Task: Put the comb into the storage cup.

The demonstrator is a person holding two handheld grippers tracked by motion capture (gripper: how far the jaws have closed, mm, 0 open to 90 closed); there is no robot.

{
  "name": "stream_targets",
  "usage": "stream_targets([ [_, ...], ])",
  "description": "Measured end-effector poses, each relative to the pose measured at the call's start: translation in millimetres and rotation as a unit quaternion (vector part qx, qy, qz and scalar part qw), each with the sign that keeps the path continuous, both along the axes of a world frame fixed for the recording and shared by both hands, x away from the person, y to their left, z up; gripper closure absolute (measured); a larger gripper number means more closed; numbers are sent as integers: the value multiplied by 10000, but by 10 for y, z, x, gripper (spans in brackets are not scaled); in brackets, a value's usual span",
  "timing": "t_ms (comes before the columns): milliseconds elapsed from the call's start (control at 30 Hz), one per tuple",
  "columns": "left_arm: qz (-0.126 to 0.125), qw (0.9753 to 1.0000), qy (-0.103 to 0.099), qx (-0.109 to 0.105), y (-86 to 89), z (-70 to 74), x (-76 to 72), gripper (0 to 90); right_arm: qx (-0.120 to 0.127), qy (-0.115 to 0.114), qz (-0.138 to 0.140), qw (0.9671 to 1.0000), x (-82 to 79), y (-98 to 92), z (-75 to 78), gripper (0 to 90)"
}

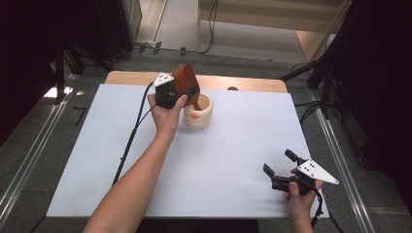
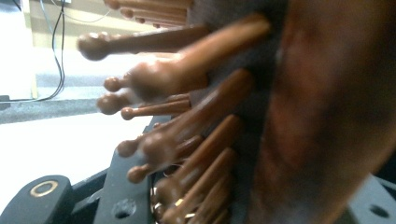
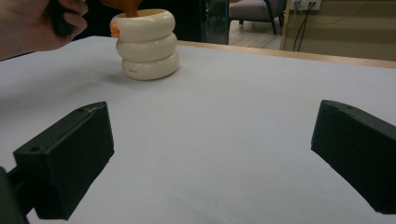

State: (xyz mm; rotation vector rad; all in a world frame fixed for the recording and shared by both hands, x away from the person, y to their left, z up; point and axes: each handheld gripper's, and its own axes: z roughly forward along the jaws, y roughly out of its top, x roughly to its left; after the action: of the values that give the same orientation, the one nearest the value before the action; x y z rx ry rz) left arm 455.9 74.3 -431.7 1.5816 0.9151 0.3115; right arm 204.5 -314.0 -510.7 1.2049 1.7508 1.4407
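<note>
Here I see my left gripper (image 1: 180,90) raised over the far middle of the white table cover (image 1: 233,160), its jaws closed on a brown wooden hairbrush (image 1: 185,78). In the high view the brush head tilts up and away from the hand, while its handle slants down into the mouth of a cream ribbed cup (image 1: 198,112) that stands just beside my left hand (image 1: 166,116). The cup looks like three stacked rings, with a small orange mark (image 1: 194,116) on its side. From the left gripper view the hairbrush (image 2: 261,116) sits very close to the lens, its round-tipped wooden pins (image 2: 154,79) pointing left across the frame; the picture is blurred there, so I think the jaws press on the brush head, though I cannot make out the exact contact.

My right gripper (image 1: 279,167) rests low near the front right corner of the cover, well apart from the cup, held by my right hand (image 1: 300,194). Its jaws stand wide with nothing between them. In the right gripper view the cup (image 3: 147,44) stands upright at the far left of the cover, with my left hand (image 3: 32,25) beside it.
</note>
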Motion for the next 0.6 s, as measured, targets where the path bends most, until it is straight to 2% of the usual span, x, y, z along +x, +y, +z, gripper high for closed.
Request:
stream_targets([
  [600, 18, 10000, 69, 13, -38, -69, -2, 519, -7, -1, -3, 10000, 2, 3, -1, 0],
])
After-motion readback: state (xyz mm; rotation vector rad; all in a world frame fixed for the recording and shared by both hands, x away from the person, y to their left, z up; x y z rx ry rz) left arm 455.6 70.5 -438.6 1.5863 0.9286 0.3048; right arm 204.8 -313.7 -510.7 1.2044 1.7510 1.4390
